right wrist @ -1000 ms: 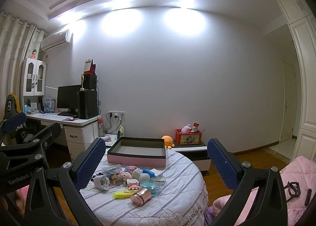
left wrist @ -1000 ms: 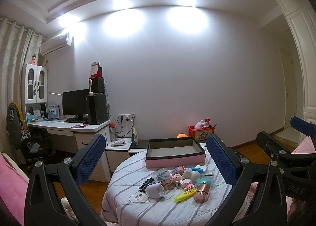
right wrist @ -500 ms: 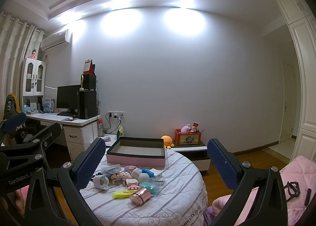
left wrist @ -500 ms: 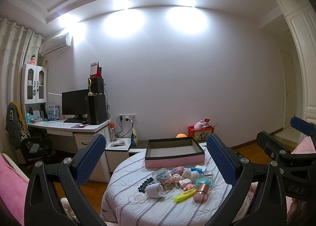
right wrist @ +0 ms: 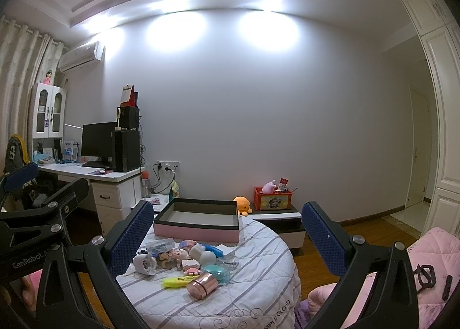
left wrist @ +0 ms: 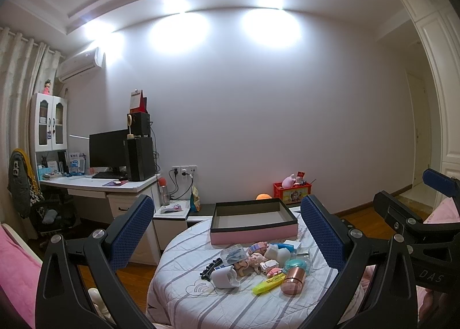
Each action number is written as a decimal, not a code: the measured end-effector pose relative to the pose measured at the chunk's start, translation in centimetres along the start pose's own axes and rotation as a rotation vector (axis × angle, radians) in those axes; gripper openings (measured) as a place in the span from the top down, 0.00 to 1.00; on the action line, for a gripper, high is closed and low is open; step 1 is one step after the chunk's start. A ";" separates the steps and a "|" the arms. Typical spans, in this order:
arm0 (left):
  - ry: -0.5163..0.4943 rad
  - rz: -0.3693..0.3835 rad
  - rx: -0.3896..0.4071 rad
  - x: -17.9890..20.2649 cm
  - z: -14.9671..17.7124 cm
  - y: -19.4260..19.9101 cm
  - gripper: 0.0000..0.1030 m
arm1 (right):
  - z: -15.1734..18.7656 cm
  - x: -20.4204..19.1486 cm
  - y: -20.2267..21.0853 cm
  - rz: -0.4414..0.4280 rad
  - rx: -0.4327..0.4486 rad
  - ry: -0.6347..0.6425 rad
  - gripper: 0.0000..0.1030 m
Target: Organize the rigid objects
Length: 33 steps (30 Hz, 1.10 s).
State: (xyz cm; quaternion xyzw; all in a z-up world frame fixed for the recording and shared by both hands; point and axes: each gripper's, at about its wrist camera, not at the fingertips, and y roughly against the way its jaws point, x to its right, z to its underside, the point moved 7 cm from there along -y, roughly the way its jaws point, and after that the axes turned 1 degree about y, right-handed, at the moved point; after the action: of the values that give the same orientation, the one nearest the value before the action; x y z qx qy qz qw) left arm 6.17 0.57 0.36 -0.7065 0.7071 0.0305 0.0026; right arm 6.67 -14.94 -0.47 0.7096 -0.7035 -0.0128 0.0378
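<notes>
A pile of small items lies on the round striped-cloth table (left wrist: 201,300) (right wrist: 253,297): a rose-gold cylinder (left wrist: 293,281) (right wrist: 201,286), a yellow highlighter (left wrist: 268,283) (right wrist: 178,281), a white mug (left wrist: 226,277) (right wrist: 145,263), a teal lid (left wrist: 296,265) (right wrist: 214,271) and small figurines (left wrist: 253,261) (right wrist: 172,254). Behind them stands an empty pink tray with a dark rim (left wrist: 253,221) (right wrist: 198,221). My left gripper (left wrist: 227,231) and right gripper (right wrist: 227,234) both hang wide open, above and short of the pile, holding nothing.
A white desk (left wrist: 100,185) with a monitor and speakers stands at the left. A low white-and-black cabinet (right wrist: 283,222) holds a red toy crate (right wrist: 271,199). Pink bedding (right wrist: 425,265) lies at the right, wooden floor around the table.
Both views have shifted only slightly; the table and pile sit a touch nearer. The grippers stay open and nothing on the table has moved.
</notes>
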 end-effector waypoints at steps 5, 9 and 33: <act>-0.003 -0.001 -0.004 0.2 0.2 -0.4 0.00 | 0.2 0.0 -0.3 0.000 -0.008 0.002 0.00; -0.001 0.002 -0.010 0.1 0.5 -0.9 0.00 | 0.5 0.0 -0.6 0.000 -0.015 0.005 0.00; 0.002 0.032 -0.097 -1.0 8.4 -6.7 0.00 | 5.4 -1.4 -5.4 -0.046 -0.117 0.019 0.00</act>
State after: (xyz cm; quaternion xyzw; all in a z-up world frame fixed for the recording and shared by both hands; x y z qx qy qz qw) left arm 12.53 2.00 -8.27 -0.6944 0.7160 0.0641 -0.0327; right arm 11.63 -13.70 -6.24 0.7223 -0.6846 -0.0479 0.0853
